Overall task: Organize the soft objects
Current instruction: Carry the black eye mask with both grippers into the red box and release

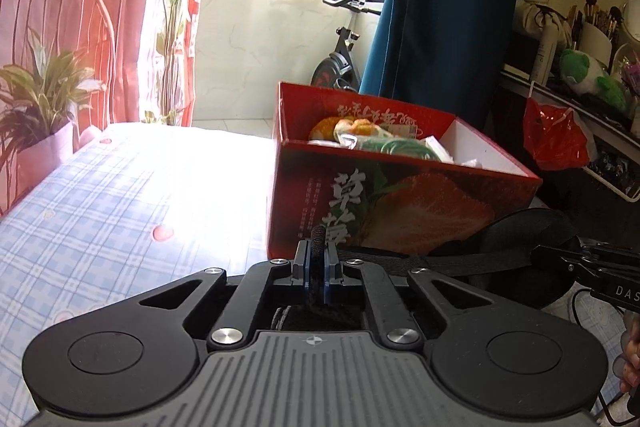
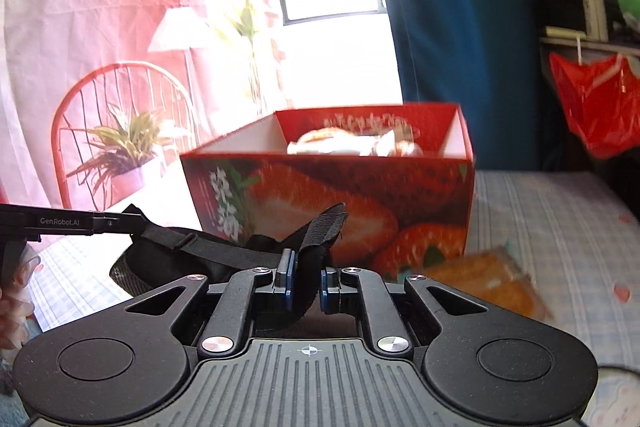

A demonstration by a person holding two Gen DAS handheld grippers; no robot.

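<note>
A black strapped soft item (image 1: 516, 247) hangs between my two grippers, just in front of the red strawberry box (image 1: 400, 195). My left gripper (image 1: 318, 263) is shut on its black strap (image 1: 318, 239). My right gripper (image 2: 306, 279) has its jaws a little apart with the wide black strap (image 2: 320, 231) lying between them; the item's body (image 2: 168, 259) hangs to the left, where the left gripper (image 2: 132, 221) holds it. The box (image 2: 332, 199) holds several soft items (image 1: 360, 135). An orange packet (image 2: 488, 283) lies on the bed beside the box.
The bed has a blue checked sheet (image 1: 100, 227). A potted plant (image 1: 36, 99) and red chair stand at the left. A red plastic bag (image 1: 556, 131) hangs from a cluttered shelf at the right. A blue curtain (image 1: 440, 7) hangs behind the box.
</note>
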